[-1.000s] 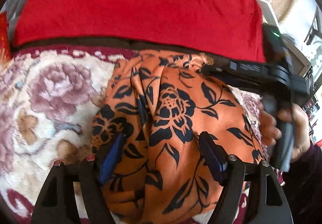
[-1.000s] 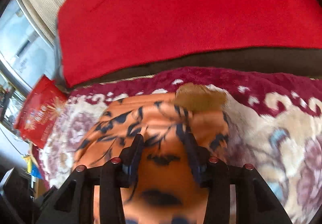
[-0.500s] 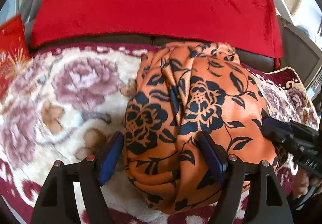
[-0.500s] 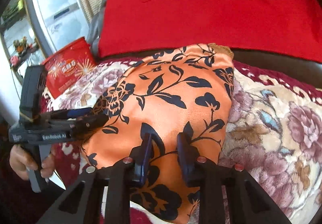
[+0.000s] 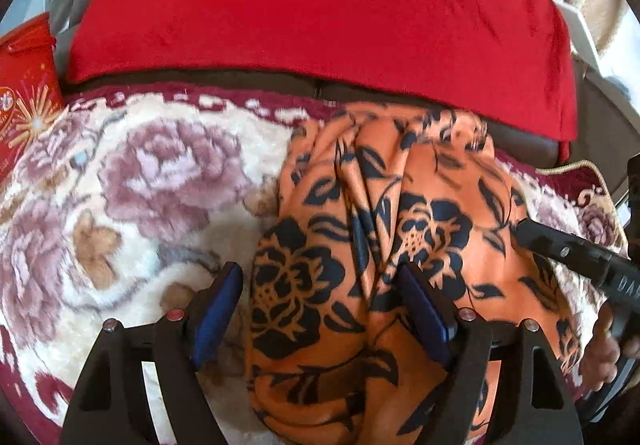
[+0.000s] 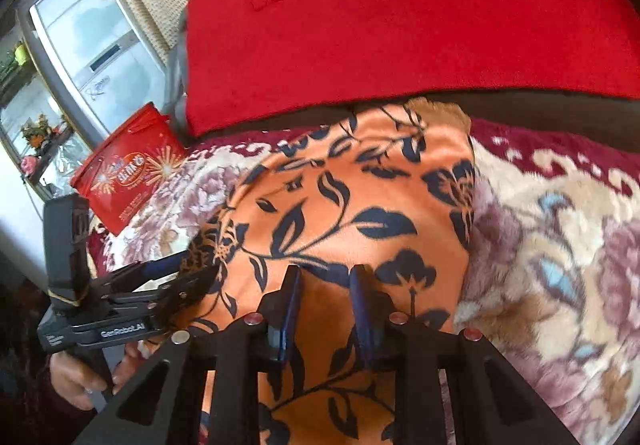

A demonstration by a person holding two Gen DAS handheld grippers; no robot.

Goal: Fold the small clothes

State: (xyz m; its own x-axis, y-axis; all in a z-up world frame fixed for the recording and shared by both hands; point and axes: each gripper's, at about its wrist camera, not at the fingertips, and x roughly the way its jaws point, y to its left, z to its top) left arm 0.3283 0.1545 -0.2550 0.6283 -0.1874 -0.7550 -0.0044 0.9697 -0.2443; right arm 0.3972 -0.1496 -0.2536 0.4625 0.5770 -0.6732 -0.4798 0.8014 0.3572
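Orange floral garment [image 5: 400,245] on floral blanket [image 5: 120,205]: my left gripper [image 5: 320,309] wide open astride its fold, my right gripper [image 6: 325,309] narrowed, nothing visibly pinched.

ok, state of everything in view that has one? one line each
orange floral garment: folded into a bundle, lying on the blanket, top creased
left gripper: open, jaws straddling the garment's left part
right gripper: jaws narrow, just been closing, over the garment; grip cannot be told
floral blanket: spread flat under the garment
red cloth: draped over the sofa back
red bag: closed, upright
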